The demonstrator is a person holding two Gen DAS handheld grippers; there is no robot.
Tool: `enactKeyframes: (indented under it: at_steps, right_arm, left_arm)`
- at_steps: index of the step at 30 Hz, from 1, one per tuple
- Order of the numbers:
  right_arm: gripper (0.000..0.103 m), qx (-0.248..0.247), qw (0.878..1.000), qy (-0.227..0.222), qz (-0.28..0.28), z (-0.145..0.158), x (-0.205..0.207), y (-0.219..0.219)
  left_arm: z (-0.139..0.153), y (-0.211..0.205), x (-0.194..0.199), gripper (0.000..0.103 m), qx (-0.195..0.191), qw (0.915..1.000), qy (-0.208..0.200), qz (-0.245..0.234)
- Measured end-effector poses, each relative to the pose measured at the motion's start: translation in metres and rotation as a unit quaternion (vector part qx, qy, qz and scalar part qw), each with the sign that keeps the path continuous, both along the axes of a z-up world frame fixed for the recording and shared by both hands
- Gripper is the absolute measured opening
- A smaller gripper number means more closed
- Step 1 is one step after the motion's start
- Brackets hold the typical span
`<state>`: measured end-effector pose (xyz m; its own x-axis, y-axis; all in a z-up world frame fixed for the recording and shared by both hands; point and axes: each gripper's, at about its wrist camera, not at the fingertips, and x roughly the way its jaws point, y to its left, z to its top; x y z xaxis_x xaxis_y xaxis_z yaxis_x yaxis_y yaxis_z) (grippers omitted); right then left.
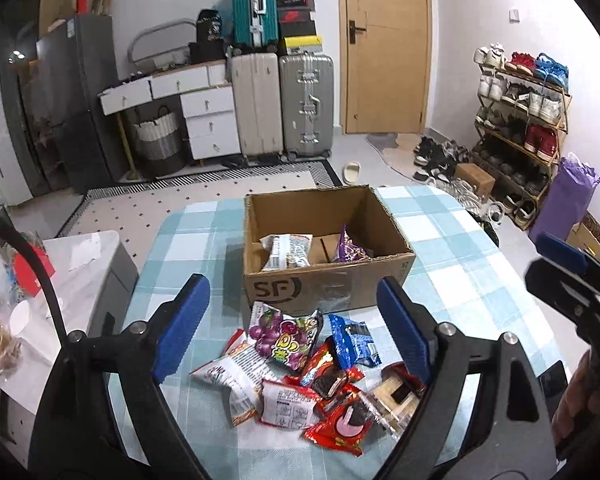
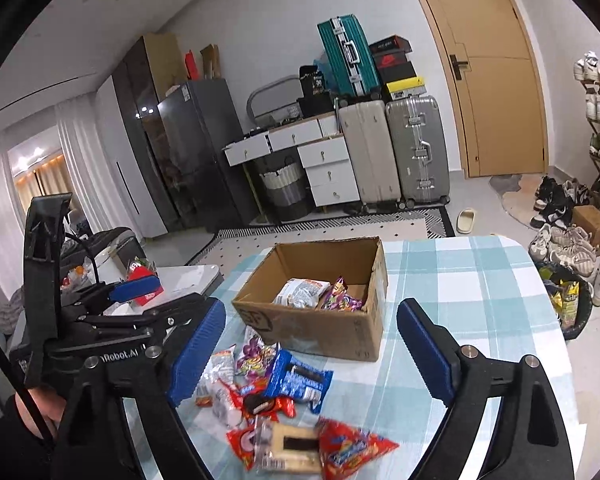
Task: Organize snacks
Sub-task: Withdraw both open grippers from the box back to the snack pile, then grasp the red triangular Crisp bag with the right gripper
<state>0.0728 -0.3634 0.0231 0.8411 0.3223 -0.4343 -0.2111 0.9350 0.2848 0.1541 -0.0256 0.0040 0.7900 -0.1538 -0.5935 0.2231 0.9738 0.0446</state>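
Left gripper [image 1: 292, 332] wide open, holding nothing, above snack pile [image 1: 300, 376] on checked tablecloth [image 1: 452, 264]. Cardboard box [image 1: 324, 284] just beyond, two packets already inside. Right gripper [image 2: 312, 356] likewise wide open and empty. Risk: overlapping glossy wrappers, so a grab may slip or drag neighbours
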Motion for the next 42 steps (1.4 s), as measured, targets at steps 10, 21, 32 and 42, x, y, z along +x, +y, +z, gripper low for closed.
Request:
enactKeyframes:
  at_steps: [10,21,32,42]
  right_arm:
    - [0.100,0.020,1.000,-0.011,0.003,-0.008,-0.044,0.008]
    - [0.101,-0.008,1.000,0.014,-0.009,-0.048,-0.065,0.013]
    - [0.101,-0.014,0.997,0.067,-0.017,-0.101,-0.056,0.003]
    - [0.101,0.005,0.993,0.113,-0.021,-0.137,-0.032,-0.002]
  left_arm:
    - [-0.007,0.019,-0.046,0.102,0.006,0.9995,-0.030,0.012]
    - [-0.055,0.036,-0.058,0.102,-0.034,0.9994,-0.002,0.008]
    - [-0.129,0.038,-0.053,0.102,-0.056,0.9973,0.047,-0.003]
    - [-0.161,0.033,-0.047,0.102,-0.069,0.9952,0.068,-0.010]
